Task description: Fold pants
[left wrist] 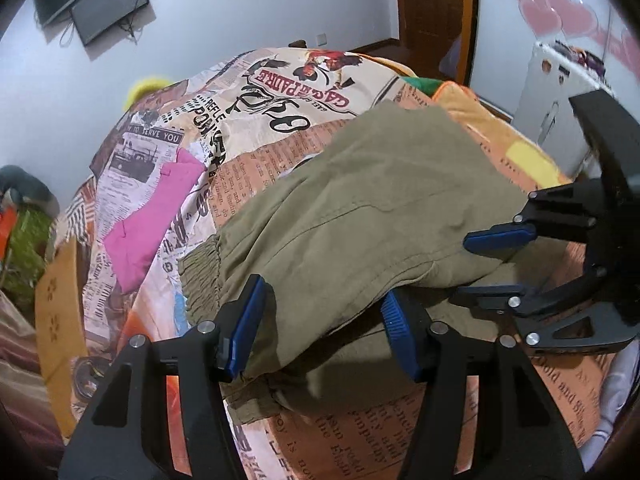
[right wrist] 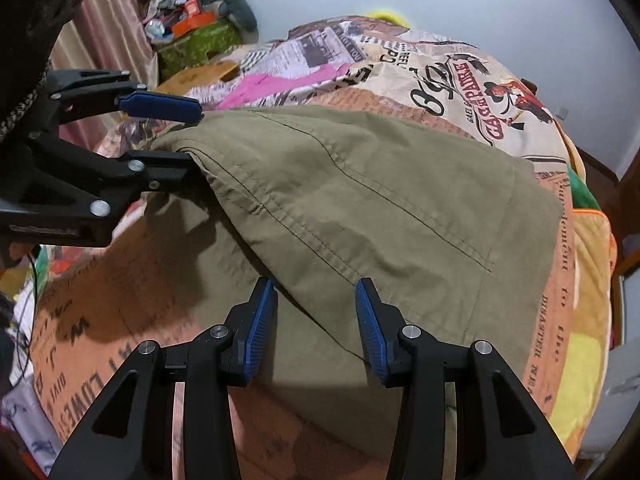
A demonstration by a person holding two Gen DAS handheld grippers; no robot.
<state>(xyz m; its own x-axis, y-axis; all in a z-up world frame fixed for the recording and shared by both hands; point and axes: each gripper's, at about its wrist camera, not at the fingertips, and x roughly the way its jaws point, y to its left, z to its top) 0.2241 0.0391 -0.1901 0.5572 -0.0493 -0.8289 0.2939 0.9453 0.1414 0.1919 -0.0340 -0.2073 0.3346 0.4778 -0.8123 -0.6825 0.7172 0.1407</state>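
Note:
Olive-green pants [left wrist: 360, 216] lie folded over on a bed with a newspaper-print cover [left wrist: 280, 112]; an elastic cuff [left wrist: 200, 276] shows at the left. My left gripper [left wrist: 324, 320] is open, its blue pads on either side of the pants' near edge. My right gripper [right wrist: 316, 320] is open over the lower fold of the pants [right wrist: 380, 192]. In the left wrist view the right gripper [left wrist: 496, 264] straddles the fabric edge, jaws apart. In the right wrist view the left gripper [right wrist: 180, 132] has the upper layer's corner between its open jaws.
A pink garment [left wrist: 152, 220] lies on the bed to the left. An orange and yellow blanket [left wrist: 516, 152] lies at the far right. A white appliance [left wrist: 556, 92] and a wooden door [left wrist: 436, 8] stand beyond. Clutter [right wrist: 196, 28] is piled by the curtain.

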